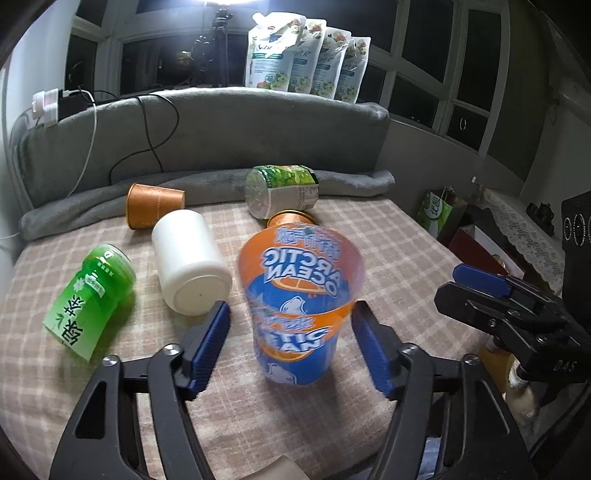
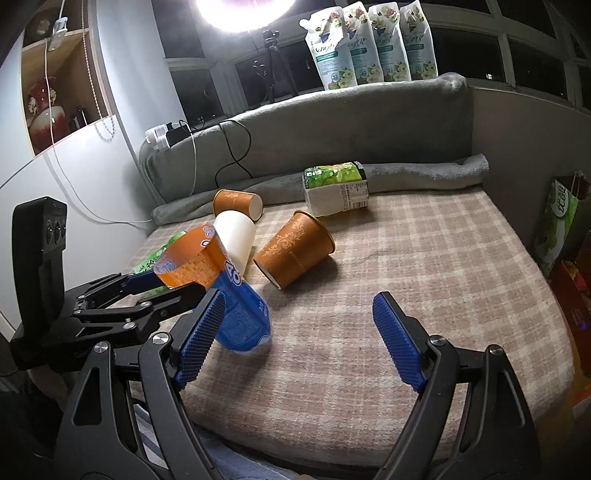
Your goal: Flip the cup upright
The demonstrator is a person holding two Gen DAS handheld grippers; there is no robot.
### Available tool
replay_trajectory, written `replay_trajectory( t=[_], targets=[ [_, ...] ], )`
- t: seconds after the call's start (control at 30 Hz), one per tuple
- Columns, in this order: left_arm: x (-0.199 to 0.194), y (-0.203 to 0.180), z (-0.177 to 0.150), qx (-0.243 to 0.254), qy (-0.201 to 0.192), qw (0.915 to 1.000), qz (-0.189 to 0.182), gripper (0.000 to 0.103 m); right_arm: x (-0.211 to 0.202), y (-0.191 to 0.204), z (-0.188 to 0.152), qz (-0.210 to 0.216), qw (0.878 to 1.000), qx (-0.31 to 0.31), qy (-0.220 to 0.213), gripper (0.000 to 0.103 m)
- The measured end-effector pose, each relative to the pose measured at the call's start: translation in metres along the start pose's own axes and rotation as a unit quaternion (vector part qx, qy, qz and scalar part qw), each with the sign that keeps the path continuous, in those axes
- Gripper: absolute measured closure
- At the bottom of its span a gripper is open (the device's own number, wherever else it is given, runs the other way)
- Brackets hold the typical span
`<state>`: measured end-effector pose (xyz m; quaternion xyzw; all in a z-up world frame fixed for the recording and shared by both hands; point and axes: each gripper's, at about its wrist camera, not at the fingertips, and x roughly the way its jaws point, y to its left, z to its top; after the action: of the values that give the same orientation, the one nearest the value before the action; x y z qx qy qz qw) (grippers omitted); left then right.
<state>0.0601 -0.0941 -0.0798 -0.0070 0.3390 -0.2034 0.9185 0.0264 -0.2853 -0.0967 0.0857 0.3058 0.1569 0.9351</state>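
My left tongs stand open around the tilted orange-and-blue cup, mouth up on the checked bed, so I should steady it level before withdrawing, keeping my open, empty right tongs clear.

Dark paned windows behind a grey padded backrest, bright lamp overhead, checked blanket below

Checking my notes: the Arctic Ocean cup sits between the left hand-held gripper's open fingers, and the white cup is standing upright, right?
No. The white cup lies on its side, as the left wrist view shows. The rest holds: Arctic Ocean cup, left hand-held gripper.
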Motion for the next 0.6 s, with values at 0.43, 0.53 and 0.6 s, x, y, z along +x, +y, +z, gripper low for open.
replay_trajectory(
  t=[0.43,0.53,0.6],
  targets=[
    [-0.017,0.002,-0.006,-0.001,-0.011,0.9999,-0.008,0.024,-0.005,0.005,0.002,-0.032,0.999,-0.022,-0.015,0.018],
    [-0.027,0.004,-0.007,-0.003,-0.021,0.9998,-0.005,0.024,-0.010,0.009,0.004,-0.053,0.998,-0.037,-0.028,0.018],
    [-0.034,0.007,-0.007,-0.005,-0.030,0.9995,0.000,0.024,-0.014,0.011,0.006,-0.067,0.996,-0.042,-0.039,0.014]
  ],
)
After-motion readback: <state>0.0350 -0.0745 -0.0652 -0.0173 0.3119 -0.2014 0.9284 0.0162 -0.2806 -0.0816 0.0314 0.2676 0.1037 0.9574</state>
